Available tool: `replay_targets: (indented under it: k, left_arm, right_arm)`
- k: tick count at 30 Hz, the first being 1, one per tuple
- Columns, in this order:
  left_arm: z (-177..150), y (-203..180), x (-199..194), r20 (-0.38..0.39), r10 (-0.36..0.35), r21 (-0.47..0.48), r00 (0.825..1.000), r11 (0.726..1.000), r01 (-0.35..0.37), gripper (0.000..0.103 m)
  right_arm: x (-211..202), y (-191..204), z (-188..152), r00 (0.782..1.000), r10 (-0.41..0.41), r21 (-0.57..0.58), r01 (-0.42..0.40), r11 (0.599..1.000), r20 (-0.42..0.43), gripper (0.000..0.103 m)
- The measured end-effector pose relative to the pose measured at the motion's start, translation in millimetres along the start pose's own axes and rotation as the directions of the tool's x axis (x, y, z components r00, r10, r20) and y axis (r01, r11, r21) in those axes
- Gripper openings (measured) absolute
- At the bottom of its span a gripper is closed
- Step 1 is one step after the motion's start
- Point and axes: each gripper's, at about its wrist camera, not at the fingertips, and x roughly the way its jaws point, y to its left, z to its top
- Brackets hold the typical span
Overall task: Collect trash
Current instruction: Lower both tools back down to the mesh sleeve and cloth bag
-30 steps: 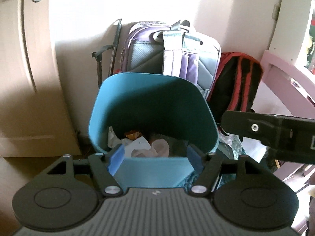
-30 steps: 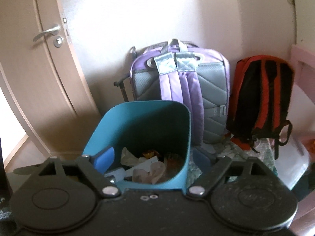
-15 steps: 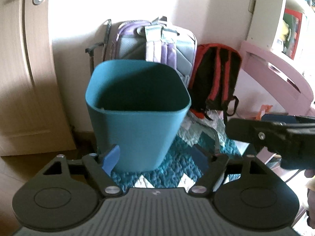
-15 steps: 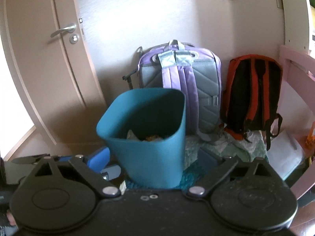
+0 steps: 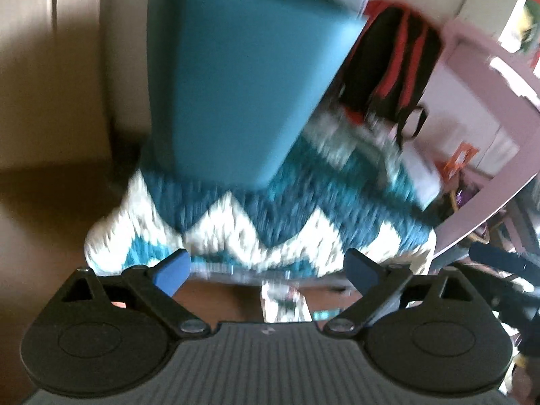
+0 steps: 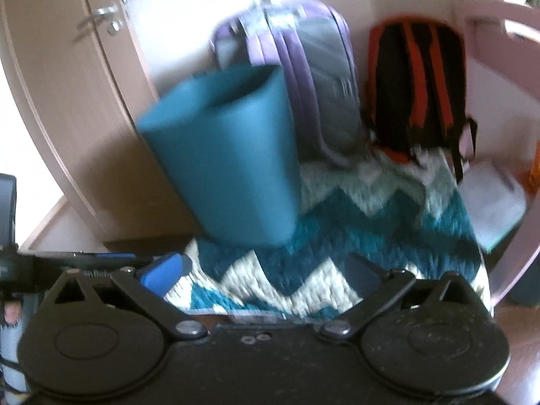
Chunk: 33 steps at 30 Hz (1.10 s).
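Both grippers spread wide, empty: left gripper (image 5: 266, 270), right gripper (image 6: 266, 270). Teal trash bin (image 6: 229, 165) stands on zigzag rug (image 6: 354, 236) by the backpacks. Crumpled scrap (image 5: 285, 303) on floor near left fingers looks uncollected; contents of bin hidden.

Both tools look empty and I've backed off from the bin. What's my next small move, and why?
Probably ease the left tool down toward the crumpled scrap on the floor at the rug edge. Both tools are open and empty; the scrap sits between its fingers, the teal bin just beyond.
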Motion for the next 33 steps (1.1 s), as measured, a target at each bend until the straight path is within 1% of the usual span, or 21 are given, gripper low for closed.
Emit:
replay_targets:
  k: [3, 7, 9, 10, 12, 14, 16, 18, 20, 22, 24, 26, 28, 31, 33]
  left_arm:
    - [-24.7, 10.4, 45.8, -0.107, 0.017, -0.037, 0.994, 0.999, -0.021, 0.098]
    - [-59.1, 21.7, 106.1, -0.227, 0.048, -0.061, 0.973, 0.996, -0.063, 0.098]
    - [-75.5, 27.7, 135.1, -0.279, 0.060, -0.074, 0.958, 0.994, -0.083, 0.098]
    - [-82.5, 31.2, 147.8, -0.305, 0.067, -0.078, 0.950, 0.992, -0.095, 0.098]
    - [-97.5, 39.4, 176.4, -0.359, 0.078, -0.089, 0.930, 0.989, -0.117, 0.098]
    - [-112.2, 46.6, 203.3, -0.401, 0.100, -0.093, 0.911, 0.984, -0.149, 0.098]
    - [-125.5, 52.5, 228.2, -0.447, 0.106, -0.101, 0.888, 0.981, -0.168, 0.098]
    - [-140.5, 58.1, 253.1, -0.495, 0.110, -0.110, 0.862, 0.976, -0.187, 0.098]
    - [-155.9, 62.3, 278.8, -0.551, 0.118, -0.108, 0.826, 0.971, -0.211, 0.098]
    - [-170.2, 66.2, 301.9, -0.591, 0.126, -0.096, 0.797, 0.970, -0.224, 0.098]
    - [-182.6, 68.2, 320.9, -0.615, 0.139, -0.067, 0.776, 0.971, -0.228, 0.098]
    - [-195.5, 69.1, 341.1, -0.639, 0.154, -0.031, 0.754, 0.974, -0.226, 0.098]
    - [-208.9, 68.4, 359.2, -0.662, 0.169, 0.013, 0.730, 0.977, -0.215, 0.098]
    - [-232.9, 59.6, 381.7, -0.688, 0.231, 0.148, 0.688, 0.973, -0.179, 0.098]
    - [-248.6, 53.4, 392.7, -0.699, 0.260, 0.222, 0.666, 0.964, -0.143, 0.097]
  right_arm:
    - [31.8, -22.8, -30.6, 0.996, -0.014, 0.027, 0.016, 1.000, -0.085, 0.103]
    - [82.8, -47.9, -73.7, 0.982, -0.060, 0.015, 0.064, 0.998, -0.179, 0.103]
    - [106.7, -56.1, -92.7, 0.975, -0.061, -0.007, 0.061, 0.998, -0.212, 0.103]
    - [120.0, -61.4, -100.5, 0.971, -0.064, 0.001, 0.066, 0.998, -0.232, 0.103]
    - [145.7, -73.8, -115.2, 0.958, -0.057, 0.044, 0.072, 0.996, -0.282, 0.103]
    - [172.1, -87.1, -128.3, 0.942, -0.066, 0.083, 0.098, 0.992, -0.329, 0.103]
    - [199.4, -99.6, -141.6, 0.922, -0.085, 0.110, 0.136, 0.985, -0.377, 0.102]
    - [225.9, -112.6, -155.7, 0.903, -0.101, 0.135, 0.172, 0.976, -0.417, 0.101]
    - [249.1, -125.0, -168.5, 0.884, -0.110, 0.169, 0.207, 0.964, -0.455, 0.101]
    - [272.4, -136.7, -182.6, 0.862, -0.119, 0.188, 0.240, 0.952, -0.492, 0.101]
    - [294.1, -148.6, -197.2, 0.838, -0.121, 0.210, 0.269, 0.940, -0.532, 0.099]
    - [314.1, -159.6, -210.9, 0.816, -0.128, 0.223, 0.300, 0.927, -0.564, 0.098]
    - [332.0, -169.0, -222.8, 0.798, -0.127, 0.229, 0.316, 0.921, -0.589, 0.098]
    - [357.5, -177.8, -238.3, 0.769, -0.132, 0.208, 0.327, 0.922, -0.625, 0.098]
    - [375.2, -179.3, -246.9, 0.749, -0.135, 0.183, 0.326, 0.928, -0.649, 0.098]
